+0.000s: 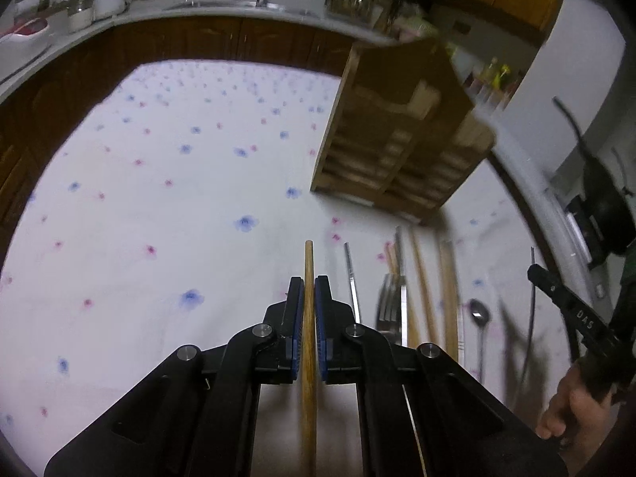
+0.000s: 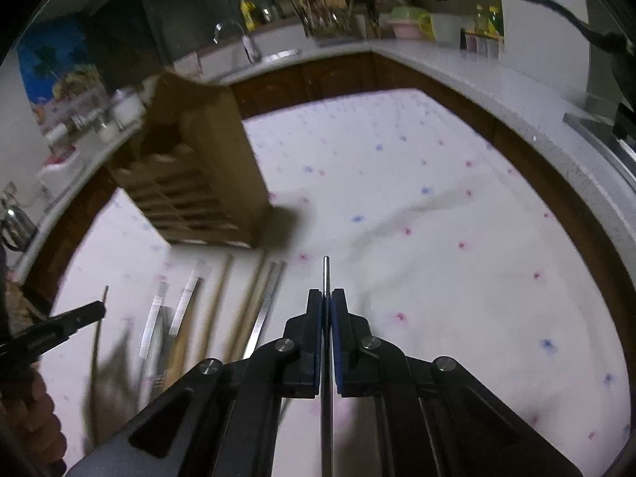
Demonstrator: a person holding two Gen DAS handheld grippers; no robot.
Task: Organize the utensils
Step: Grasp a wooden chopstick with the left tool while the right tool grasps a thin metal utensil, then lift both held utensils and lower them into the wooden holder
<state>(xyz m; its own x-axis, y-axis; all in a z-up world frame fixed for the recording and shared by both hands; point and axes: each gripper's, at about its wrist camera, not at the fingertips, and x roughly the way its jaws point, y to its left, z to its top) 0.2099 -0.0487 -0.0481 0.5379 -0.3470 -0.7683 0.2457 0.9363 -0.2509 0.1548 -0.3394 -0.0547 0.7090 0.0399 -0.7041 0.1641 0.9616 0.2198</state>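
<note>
Left gripper (image 1: 309,283): you squeeze a wooden stick (image 1: 308,342) tight.
Right gripper (image 2: 326,295): you squeeze a thin metal handle (image 2: 326,278) tight.
Done: two picked up; none seen in the wooden organizer (image 1: 401,135) yet.
Left: fork (image 1: 391,302), spoon (image 1: 480,314) and more lie on the tablecloth (image 1: 159,198).
Room: lots of bare cloth; organizer stands near, counter edge (image 2: 497,91) farther off.

Black jaws, blue pads (image 1: 321,330), silver screws.
</note>
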